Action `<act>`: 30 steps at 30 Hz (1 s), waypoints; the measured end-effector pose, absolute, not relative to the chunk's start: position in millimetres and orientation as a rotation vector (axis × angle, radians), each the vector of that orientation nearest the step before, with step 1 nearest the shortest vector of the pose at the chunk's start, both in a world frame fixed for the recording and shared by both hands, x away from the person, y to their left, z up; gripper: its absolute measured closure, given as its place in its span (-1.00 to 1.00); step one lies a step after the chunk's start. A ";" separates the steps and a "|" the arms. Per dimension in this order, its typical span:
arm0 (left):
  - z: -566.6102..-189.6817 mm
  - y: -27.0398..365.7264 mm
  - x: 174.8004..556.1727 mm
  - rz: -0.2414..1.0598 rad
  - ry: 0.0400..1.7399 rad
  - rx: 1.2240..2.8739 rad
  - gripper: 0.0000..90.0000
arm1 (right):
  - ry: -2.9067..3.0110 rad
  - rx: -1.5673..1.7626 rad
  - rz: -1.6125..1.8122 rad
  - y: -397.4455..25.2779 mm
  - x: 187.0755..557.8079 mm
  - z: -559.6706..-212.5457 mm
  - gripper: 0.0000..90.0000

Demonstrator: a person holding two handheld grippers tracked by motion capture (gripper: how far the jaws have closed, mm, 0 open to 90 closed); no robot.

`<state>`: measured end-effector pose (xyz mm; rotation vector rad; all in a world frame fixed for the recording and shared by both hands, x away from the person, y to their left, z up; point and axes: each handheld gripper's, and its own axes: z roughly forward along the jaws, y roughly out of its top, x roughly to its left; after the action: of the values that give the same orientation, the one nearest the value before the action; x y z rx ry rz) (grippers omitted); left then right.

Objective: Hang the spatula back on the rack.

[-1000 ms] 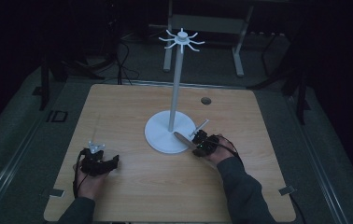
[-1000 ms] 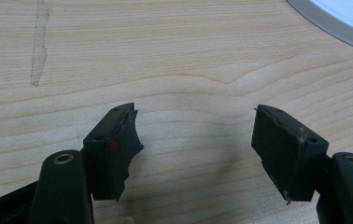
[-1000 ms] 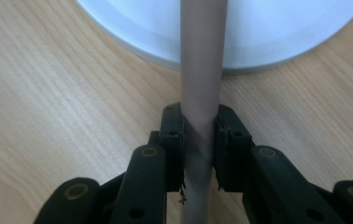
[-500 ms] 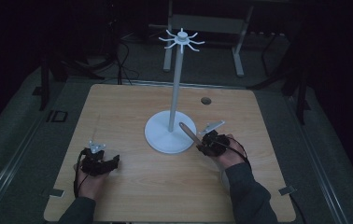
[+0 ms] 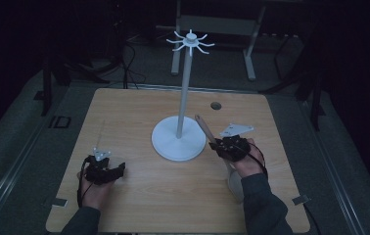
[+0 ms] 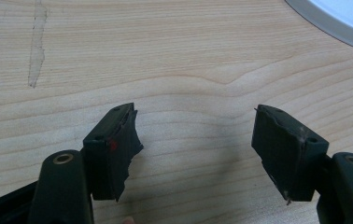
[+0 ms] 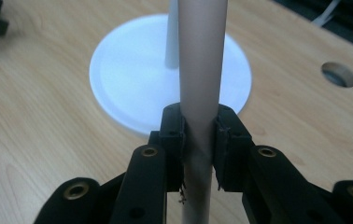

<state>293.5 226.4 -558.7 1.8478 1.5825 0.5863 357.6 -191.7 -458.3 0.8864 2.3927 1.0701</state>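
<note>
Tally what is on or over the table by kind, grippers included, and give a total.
Hand-held grippers: 2 (left gripper, right gripper)
White hook stand: 1
Tan wooden utensil clamped in the right gripper's fingers: 1
Total: 4

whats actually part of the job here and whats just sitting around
In use, as far as the frames suggest:
- right gripper, shut on a wooden-handled utensil
- white hook stand, close beside it, hooks at the top bare

Idle or just there:
- left gripper, open over bare wood, holding nothing
- table
- round hole in the tabletop
</note>
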 end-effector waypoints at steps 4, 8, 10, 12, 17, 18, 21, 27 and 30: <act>-558.7 226.2 293.5 0.586 1.581 1.849 -0.30 | 2.354 0.893 1.123 -195.1 356.0 -453.1 0.68; -558.7 226.5 293.6 0.587 1.580 1.850 -0.30 | 2.312 0.893 1.168 -196.3 354.2 -446.5 0.68; -558.8 226.5 293.6 0.587 1.580 1.850 -0.30 | 2.293 0.889 1.192 -197.1 354.1 -443.2 0.68; -558.7 226.5 293.6 0.586 1.580 1.851 -0.30 | 2.266 0.889 1.219 -198.1 353.4 -439.3 0.68; -558.8 226.3 293.6 0.585 1.582 1.848 -0.30 | 2.241 0.904 1.247 -199.7 352.9 -434.4 0.68; -558.8 226.5 293.6 0.586 1.581 1.850 -0.30 | 2.237 0.903 1.250 -200.4 353.1 -433.2 0.68; -558.9 226.4 293.6 0.587 1.581 1.848 -0.30 | 2.204 0.913 1.286 -203.7 352.3 -428.2 0.68; -558.7 226.5 293.6 0.587 1.582 1.849 -0.30 | 2.174 0.919 1.314 -206.2 351.2 -424.1 0.68; -558.6 226.8 293.5 0.586 1.581 1.849 -0.30 | 2.145 0.926 1.334 -207.4 350.1 -420.8 0.68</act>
<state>293.5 226.8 -558.6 1.8486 1.5814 0.5863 350.1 -207.4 -420.8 0.9262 2.1453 1.3340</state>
